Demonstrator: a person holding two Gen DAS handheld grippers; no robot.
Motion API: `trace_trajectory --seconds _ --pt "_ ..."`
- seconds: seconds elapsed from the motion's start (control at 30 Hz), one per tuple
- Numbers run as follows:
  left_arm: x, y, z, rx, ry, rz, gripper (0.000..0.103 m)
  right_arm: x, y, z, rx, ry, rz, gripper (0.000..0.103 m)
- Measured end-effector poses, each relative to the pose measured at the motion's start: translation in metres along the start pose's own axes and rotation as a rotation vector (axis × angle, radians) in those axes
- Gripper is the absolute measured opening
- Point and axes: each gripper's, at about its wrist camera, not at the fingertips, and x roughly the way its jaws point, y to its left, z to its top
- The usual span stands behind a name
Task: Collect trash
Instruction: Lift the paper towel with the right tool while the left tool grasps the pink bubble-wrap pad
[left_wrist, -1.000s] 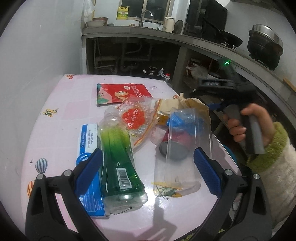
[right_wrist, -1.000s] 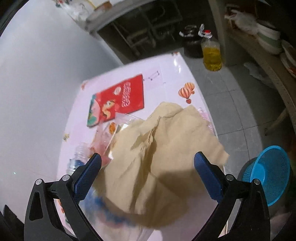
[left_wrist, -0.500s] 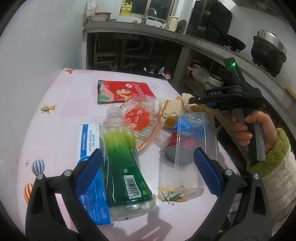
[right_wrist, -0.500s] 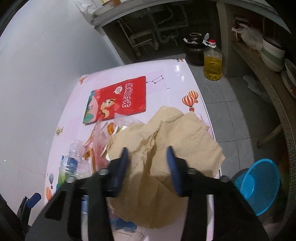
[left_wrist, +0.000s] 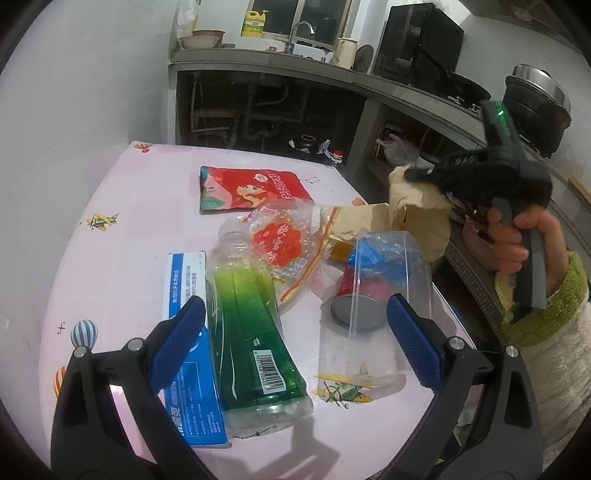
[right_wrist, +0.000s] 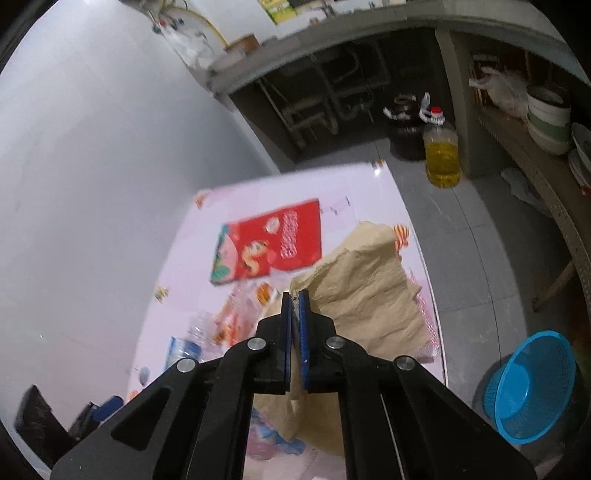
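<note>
Over the right edge of the bench (left_wrist: 122, 206), the right gripper (right_wrist: 294, 295) has its fingers pinched tight on a fold of the tan paper (right_wrist: 369, 295), which hangs off the surface at its gripped end while its lower part still drapes over the clutter. The left gripper (left_wrist: 295, 339) waits with fingers spread wide over the green bottle (left_wrist: 251, 325) and clear cup (left_wrist: 384, 288), gripping nothing. Best now, I'd say: lift until the sheet clears the pile, then swing to the blue basket (right_wrist: 532, 384) on the floor.
</note>
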Motion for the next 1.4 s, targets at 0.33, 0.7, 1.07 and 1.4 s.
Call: trace_trajectory --seconds 0.33,0.7,1.07,1.4 --pt "-0.003 -0.01 0.009 0.043 -0.004 -0.01 0.095 -0.095 0.003 0.012 0.011 -0.268 0.065 0.004" --pt "-0.01 -0.039 0.061 0.122 -0.036 -0.123 0.095 -0.205 -0.003 -0.02 0.005 -0.533 0.035 0.004" --pt "0.08 -0.149 0.122 0.565 0.216 -0.244 0.095 -0.258 -0.042 -0.088 0.074 -0.578 -0.111 0.004" --pt "0.198 -0.189 0.121 0.751 0.522 -0.246 0.095 -0.251 -0.101 -0.135 0.23 -0.486 -0.191 0.004"
